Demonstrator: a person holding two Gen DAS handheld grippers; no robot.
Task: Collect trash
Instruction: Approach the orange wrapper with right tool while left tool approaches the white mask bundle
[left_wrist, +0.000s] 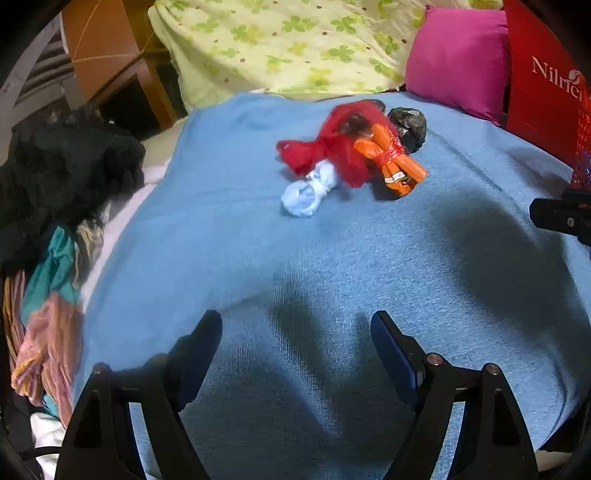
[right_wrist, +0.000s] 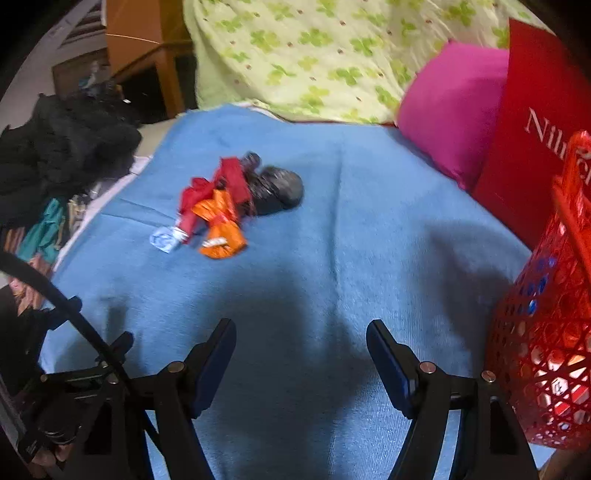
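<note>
- We see the left gripper (left_wrist: 296, 334) with fingers spread wide, grasping nothing.
- The right gripper (right_wrist: 301, 341) is also released and empty.
- The trash pile (left_wrist: 347, 155) lies on the blue blanket (left_wrist: 229, 236), well ahead of both fingertips.
- The red basket (right_wrist: 546, 350) stands just right of the right fingers.

You see warm indoor light falling from above and behind, throwing soft dark shadows across the blue blanket (left_wrist: 229, 229). The fisheye bends and blackens both views' corners, and the right wrist view is motion-blurred.
</note>
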